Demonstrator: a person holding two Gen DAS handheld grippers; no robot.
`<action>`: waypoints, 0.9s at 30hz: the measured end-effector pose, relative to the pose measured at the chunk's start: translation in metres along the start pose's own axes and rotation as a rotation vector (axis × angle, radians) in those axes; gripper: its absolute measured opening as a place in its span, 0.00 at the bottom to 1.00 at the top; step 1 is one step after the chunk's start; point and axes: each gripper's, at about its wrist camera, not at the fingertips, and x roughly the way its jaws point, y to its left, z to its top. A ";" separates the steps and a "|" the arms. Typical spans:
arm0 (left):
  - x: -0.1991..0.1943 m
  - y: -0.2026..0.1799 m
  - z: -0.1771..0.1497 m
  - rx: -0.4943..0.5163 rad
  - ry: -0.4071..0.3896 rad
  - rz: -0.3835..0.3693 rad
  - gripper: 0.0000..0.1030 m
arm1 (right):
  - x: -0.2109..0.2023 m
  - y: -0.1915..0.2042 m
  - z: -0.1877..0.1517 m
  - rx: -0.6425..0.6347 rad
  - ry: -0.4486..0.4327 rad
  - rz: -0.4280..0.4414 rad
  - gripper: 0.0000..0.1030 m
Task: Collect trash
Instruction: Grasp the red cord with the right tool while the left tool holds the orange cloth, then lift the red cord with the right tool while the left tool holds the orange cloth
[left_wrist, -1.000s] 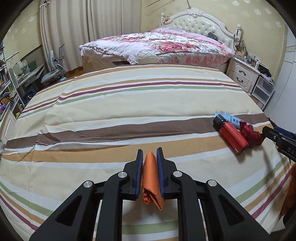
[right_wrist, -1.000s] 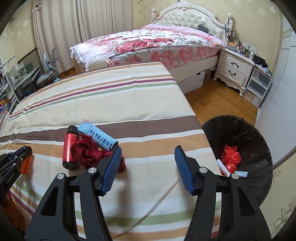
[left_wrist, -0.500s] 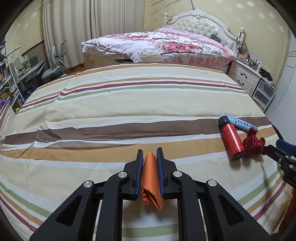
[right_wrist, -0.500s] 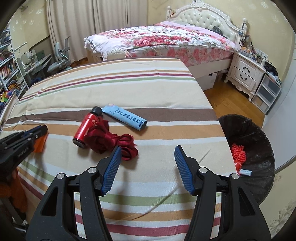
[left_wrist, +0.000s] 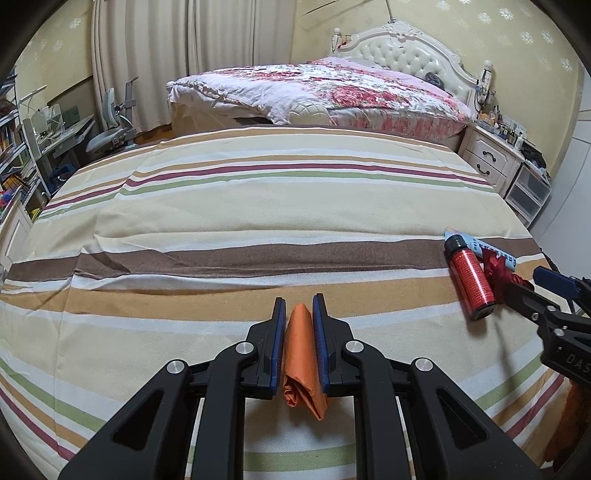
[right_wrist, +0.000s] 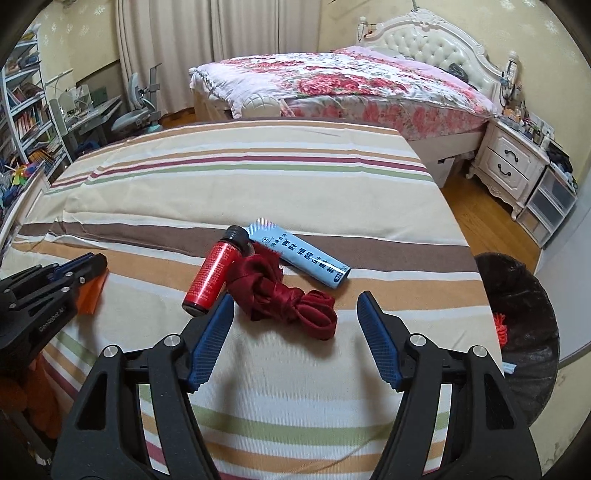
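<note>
My left gripper (left_wrist: 299, 306) is shut on a folded orange wrapper (left_wrist: 303, 354), held low over the striped bedspread (left_wrist: 258, 206). My right gripper (right_wrist: 295, 306) is open and empty, just short of a dark red ribbon bundle (right_wrist: 291, 295). A small red bottle (right_wrist: 210, 273) with a black cap lies left of the ribbon, and a light blue tube (right_wrist: 303, 256) lies behind it. In the left wrist view the bottle (left_wrist: 469, 277), ribbon (left_wrist: 496, 273) and tube (left_wrist: 495, 251) lie at the right, by my right gripper (left_wrist: 532, 282).
A black-lined trash bin (right_wrist: 528, 332) stands on the wooden floor right of the bed; it holds red netting (right_wrist: 500, 326). A second bed with a floral quilt (right_wrist: 351, 81) lies behind. White nightstand (right_wrist: 513, 162) at right, desk and shelves (right_wrist: 33, 122) at left.
My right gripper has swung left from the bin toward the ribbon, bottle and tube, which now sit centred before it. My left gripper still holds the orange wrapper and has shifted only slightly.
</note>
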 end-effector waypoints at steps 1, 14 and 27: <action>0.000 0.000 0.000 -0.001 0.000 -0.001 0.16 | 0.003 0.001 -0.001 -0.007 0.011 0.000 0.53; -0.005 0.006 -0.001 -0.019 -0.020 -0.022 0.14 | -0.010 -0.005 -0.007 0.015 -0.006 -0.002 0.23; -0.015 0.005 0.000 -0.030 -0.043 -0.044 0.14 | -0.027 -0.034 -0.013 0.091 -0.045 -0.028 0.23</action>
